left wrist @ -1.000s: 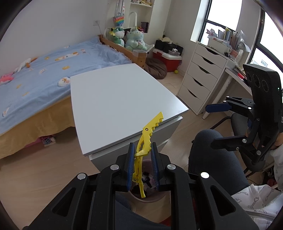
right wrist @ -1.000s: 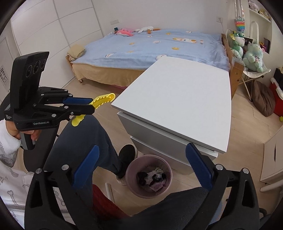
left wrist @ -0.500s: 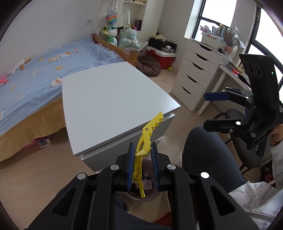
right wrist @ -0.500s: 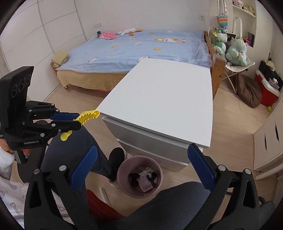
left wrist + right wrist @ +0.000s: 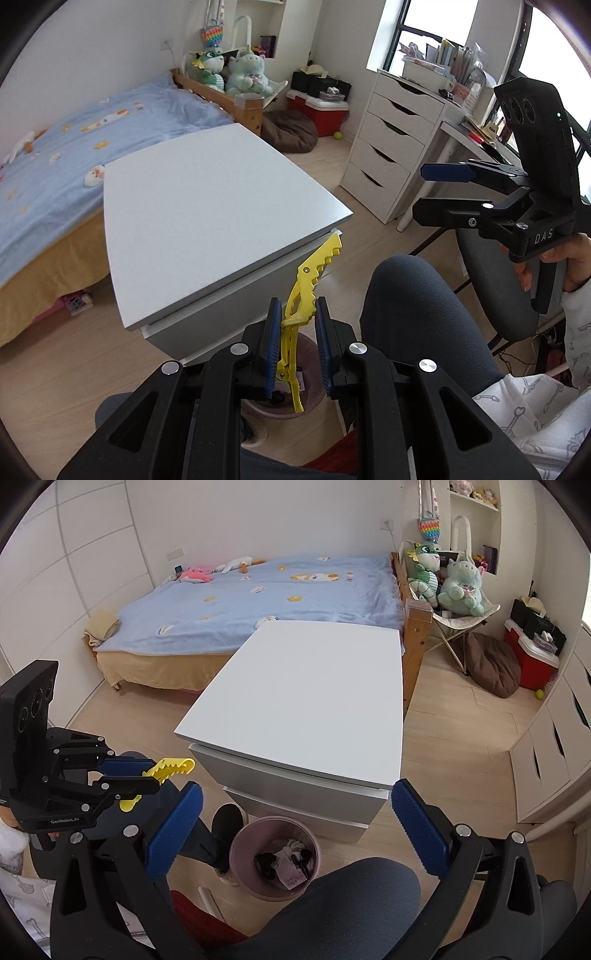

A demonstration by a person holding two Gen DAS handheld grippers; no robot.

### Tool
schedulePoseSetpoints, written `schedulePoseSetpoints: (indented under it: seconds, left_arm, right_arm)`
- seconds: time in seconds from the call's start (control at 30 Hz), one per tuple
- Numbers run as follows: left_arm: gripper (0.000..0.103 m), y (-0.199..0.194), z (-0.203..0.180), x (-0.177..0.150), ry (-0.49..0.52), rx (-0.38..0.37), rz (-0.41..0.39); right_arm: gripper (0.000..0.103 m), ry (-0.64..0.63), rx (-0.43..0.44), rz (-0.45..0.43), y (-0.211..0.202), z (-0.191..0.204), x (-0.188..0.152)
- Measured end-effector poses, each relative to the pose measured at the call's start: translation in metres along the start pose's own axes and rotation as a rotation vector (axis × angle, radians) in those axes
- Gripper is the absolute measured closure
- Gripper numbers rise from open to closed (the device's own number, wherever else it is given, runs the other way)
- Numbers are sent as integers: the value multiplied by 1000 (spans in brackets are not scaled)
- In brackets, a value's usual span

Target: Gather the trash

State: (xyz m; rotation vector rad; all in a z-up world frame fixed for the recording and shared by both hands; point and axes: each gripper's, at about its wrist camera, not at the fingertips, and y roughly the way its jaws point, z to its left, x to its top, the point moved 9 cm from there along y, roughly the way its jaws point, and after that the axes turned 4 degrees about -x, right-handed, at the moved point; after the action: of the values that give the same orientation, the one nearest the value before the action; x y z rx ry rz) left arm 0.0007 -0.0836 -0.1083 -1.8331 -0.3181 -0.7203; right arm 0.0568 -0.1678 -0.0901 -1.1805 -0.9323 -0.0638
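Note:
A yellow toothed hair clip (image 5: pixel 310 273) stands upright between the blue pads of my left gripper (image 5: pixel 297 317), which is shut on it. Right under it, partly hidden by the fingers, is the pink waste bin (image 5: pixel 308 341). In the right wrist view the bin (image 5: pixel 236 849) stands on the floor in front of the white drawer unit and holds dark scraps and paper. My right gripper (image 5: pixel 297 794) is open and empty above it. The left gripper (image 5: pixel 155 775) with the clip (image 5: pixel 173 768) hangs to the left of the bin. The right gripper (image 5: pixel 419 192) shows at the right.
The white drawer unit (image 5: pixel 314 701) has a bare top. A blue bed (image 5: pixel 266 594) lies behind it, and a white chest of drawers (image 5: pixel 388 147) stands at the right. The person's knees (image 5: pixel 413 306) in dark trousers flank the bin. A brown cushion (image 5: pixel 491 664) and a red cooler (image 5: pixel 532 661) sit on the floor.
Both hands have drifted sideways. In the right wrist view the bin has slid toward the middle between the fingers, and the left gripper with the clip sits lower. The clip stays gripped.

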Motion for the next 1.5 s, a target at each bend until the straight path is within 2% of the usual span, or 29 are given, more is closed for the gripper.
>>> schedulePoseSetpoints:
  seconds: [0.23, 0.3, 0.33, 0.37, 0.4, 0.5, 0.83, 1.1, 1.33, 1.5]
  left_arm:
    - [81, 4, -3, 3, 11, -4, -2]
    - [60, 4, 1, 3, 2, 0, -8]
    - [38, 3, 2, 5, -9, -6, -21]
    - [21, 2, 3, 6, -17, -11, -35]
    - [15, 0, 3, 8, -23, -7, -51]
    - [10, -1, 9, 10, -45, 7, -64]
    - [8, -6, 26, 11, -104, 64, -89]
    - [8, -13, 41, 16, -142, 109, -119]
    - [8, -18, 62, 32, -157, 172, -143]
    - [8, -25, 72, 51, -149, 186, -181]
  right_arm:
    - [3, 13, 2, -6, -2, -5, 0]
    - [3, 17, 3, -6, -2, -6, 0]
    - [3, 20, 5, -6, -2, -6, 0]
    - [3, 21, 6, -5, -2, -6, -1]
    - [3, 21, 7, -6, -2, -6, -1]
    - [3, 23, 10, -2, 0, -6, -1]
    - [3, 36, 22, 1, 5, -3, -1]
    - [3, 38, -2, -6, 7, -3, 2]
    - [3, 24, -31, -20, 11, -2, 23]
    - [3, 8, -53, -28, 19, -2, 46]
